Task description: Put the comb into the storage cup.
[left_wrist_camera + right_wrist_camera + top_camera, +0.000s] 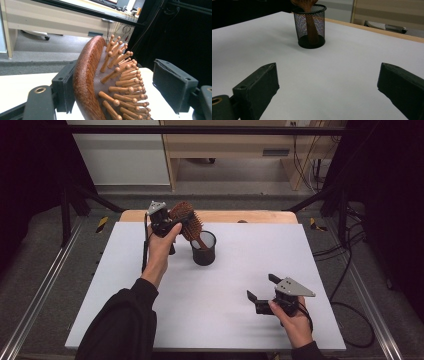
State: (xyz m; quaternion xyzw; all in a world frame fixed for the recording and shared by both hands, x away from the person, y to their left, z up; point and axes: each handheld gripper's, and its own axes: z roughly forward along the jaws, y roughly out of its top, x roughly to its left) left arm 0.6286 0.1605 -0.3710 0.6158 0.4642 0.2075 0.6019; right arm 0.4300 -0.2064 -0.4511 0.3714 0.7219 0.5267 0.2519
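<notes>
Left gripper (172,223) raised over the far side of the white table (125,285), jaws spread around the head of the wooden hairbrush (188,221); one pad lies against the wooden back, the other stands clear of the bristles, so no pinch. Brush handle stands in the black mesh cup (204,248), head leaning out over its rim. Step in hand looks like release. Next: draw the jaws off without tipping the cup. Right gripper (261,290) idle, jaws wide, empty.
</notes>
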